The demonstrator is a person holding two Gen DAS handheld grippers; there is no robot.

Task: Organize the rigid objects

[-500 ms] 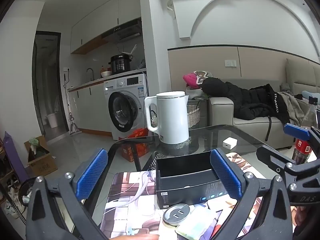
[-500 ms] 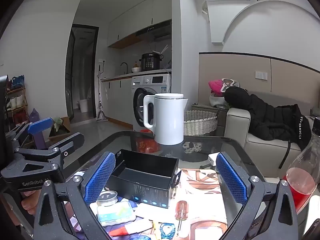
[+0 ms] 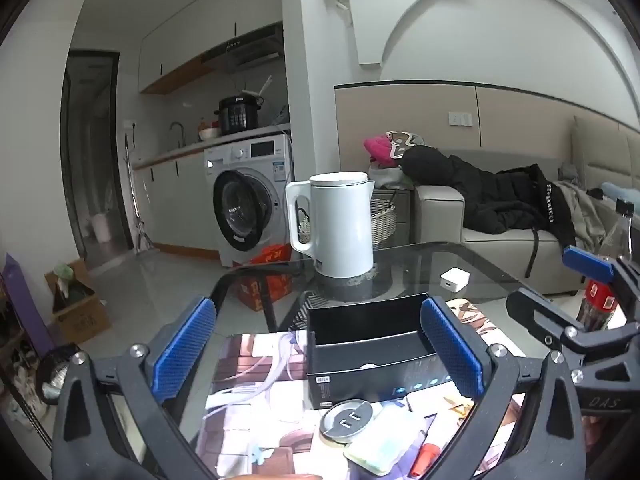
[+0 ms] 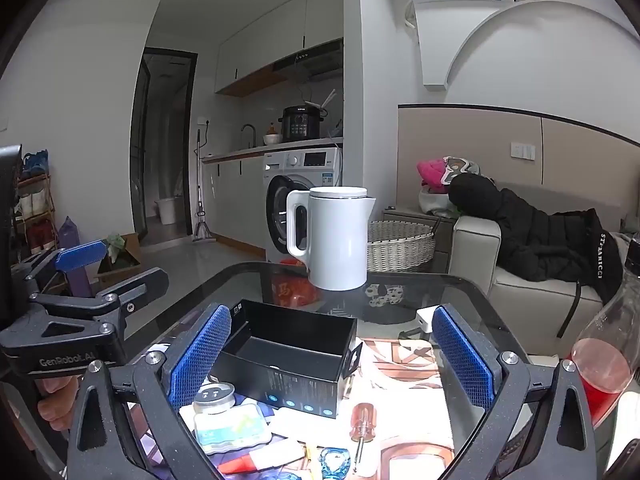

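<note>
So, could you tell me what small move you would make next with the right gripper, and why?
Probably lower the right gripper onto the orange-handled screwdriver. Both grippers are open and hold nothing, the open black cardboard box looks empty, and the screwdriver lies loose on the printed mat just in front of the box, nearest this gripper.

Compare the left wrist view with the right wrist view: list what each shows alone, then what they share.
Left wrist only: the white adapter cube in full on the glass.

Right wrist only: the screwdriver, a blue ring-shaped item and the shoe rack.

Both: the open black box, white kettle, round metal tin, washing machine, and both hand-held grippers, left and right, open and empty.
</note>
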